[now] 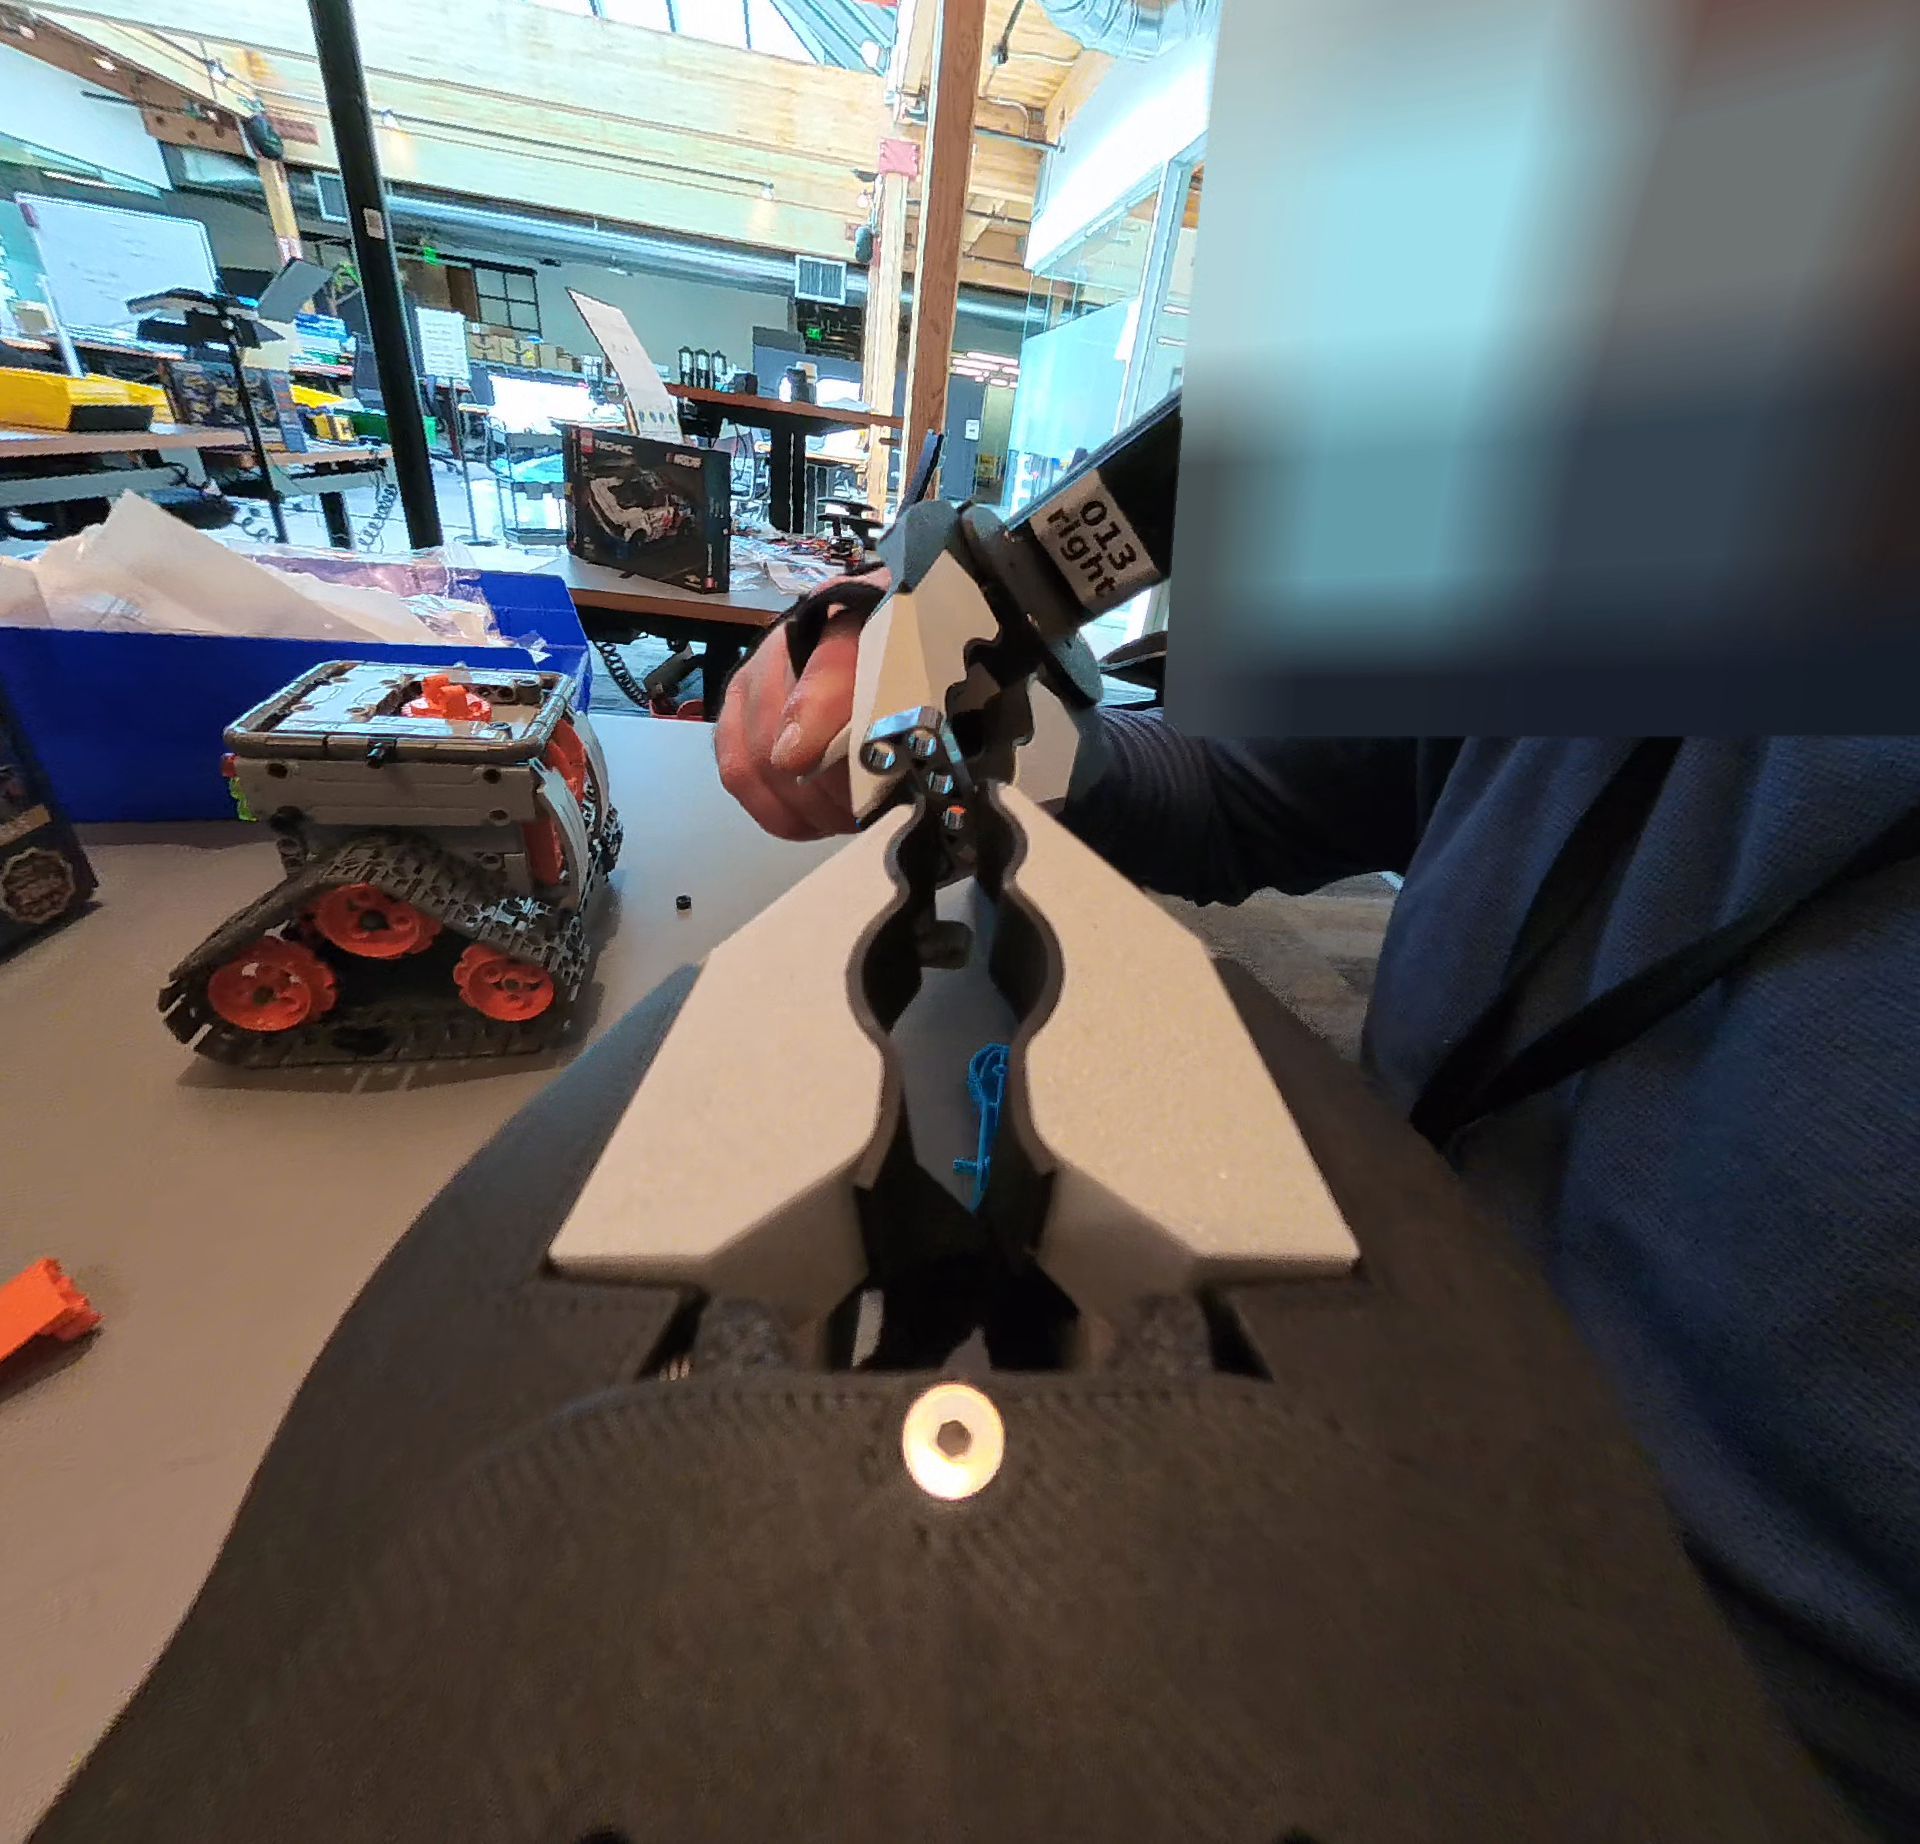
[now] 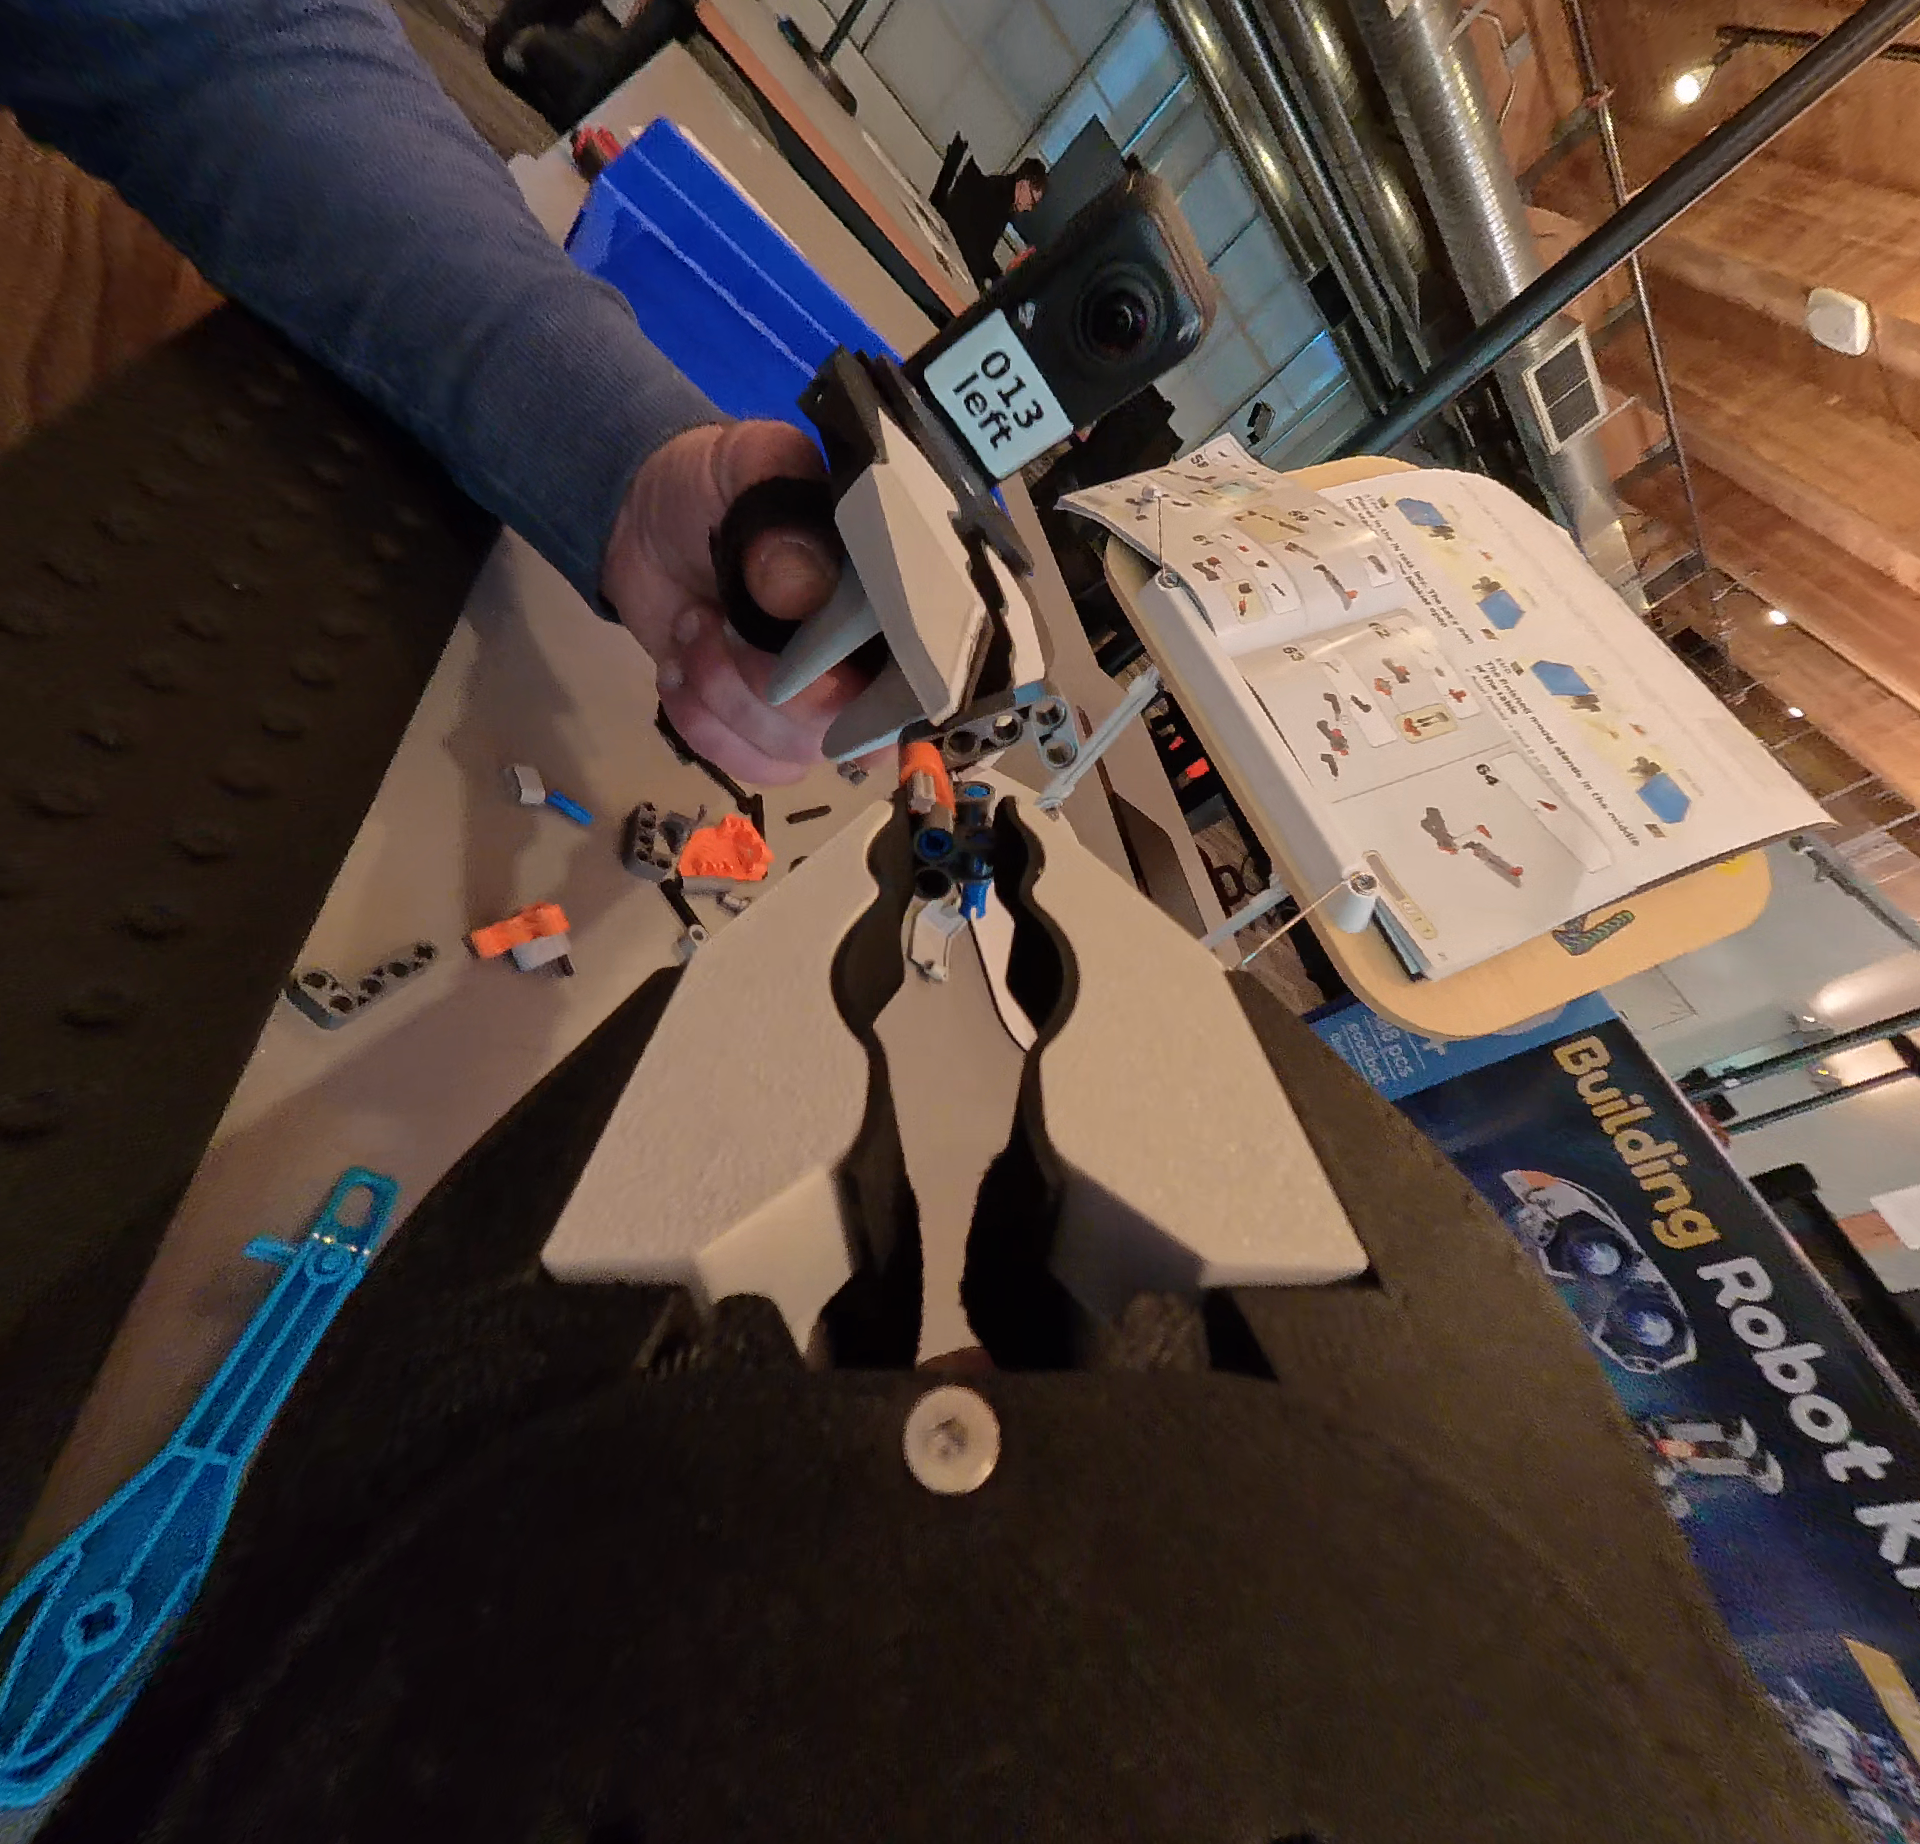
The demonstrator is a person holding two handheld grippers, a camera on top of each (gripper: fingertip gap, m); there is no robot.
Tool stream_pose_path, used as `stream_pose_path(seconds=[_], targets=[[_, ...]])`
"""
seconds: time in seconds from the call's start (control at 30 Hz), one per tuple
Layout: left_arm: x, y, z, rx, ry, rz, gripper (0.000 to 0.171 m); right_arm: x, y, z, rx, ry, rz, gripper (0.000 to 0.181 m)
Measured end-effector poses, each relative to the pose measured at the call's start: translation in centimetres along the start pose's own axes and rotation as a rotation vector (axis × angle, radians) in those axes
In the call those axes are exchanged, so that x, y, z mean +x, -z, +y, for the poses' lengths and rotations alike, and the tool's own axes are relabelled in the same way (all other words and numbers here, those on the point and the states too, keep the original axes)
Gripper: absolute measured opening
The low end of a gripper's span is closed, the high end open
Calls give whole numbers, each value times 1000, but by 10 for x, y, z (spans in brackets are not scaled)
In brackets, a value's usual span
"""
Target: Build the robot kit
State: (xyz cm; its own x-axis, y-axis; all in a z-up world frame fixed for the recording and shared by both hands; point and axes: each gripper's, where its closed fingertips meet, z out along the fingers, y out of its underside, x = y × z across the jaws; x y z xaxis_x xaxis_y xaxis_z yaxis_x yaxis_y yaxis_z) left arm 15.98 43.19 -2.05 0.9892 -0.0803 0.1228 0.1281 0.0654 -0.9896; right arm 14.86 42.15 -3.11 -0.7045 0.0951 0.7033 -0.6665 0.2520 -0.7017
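Both claws pinch one small grey-and-orange brick assembly (image 2: 961, 807) aloft.

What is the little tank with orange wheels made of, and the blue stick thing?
The tracked vehicle looks like hard moulded plastic bricks: glossy orange wheels, grey linked treads, studded pin holes. The blue tool also looks like plastic, thin and ribbed with a matte sheen, though that is only a guess.

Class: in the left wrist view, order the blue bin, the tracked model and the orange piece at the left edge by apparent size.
1. Blue bin
2. Tracked model, nearer the camera, so the gap is unsure
3. Orange piece, cut off by the frame edge
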Motion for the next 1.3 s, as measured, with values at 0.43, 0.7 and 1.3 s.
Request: stream_pose_path(seconds=[0.43, 0.7, 1.3], targets=[[-29, 23, 7, -45, 34, -72, 5, 16, 28, 26, 41, -292, -69, 13], [-45, 27, 41, -293, -65, -193, 5, -37, 2, 57, -161, -411, -319, 14], [-49, 18, 72, -430, 28, -158, 5, -24, -5, 63, -243, -427, -269, 37]])
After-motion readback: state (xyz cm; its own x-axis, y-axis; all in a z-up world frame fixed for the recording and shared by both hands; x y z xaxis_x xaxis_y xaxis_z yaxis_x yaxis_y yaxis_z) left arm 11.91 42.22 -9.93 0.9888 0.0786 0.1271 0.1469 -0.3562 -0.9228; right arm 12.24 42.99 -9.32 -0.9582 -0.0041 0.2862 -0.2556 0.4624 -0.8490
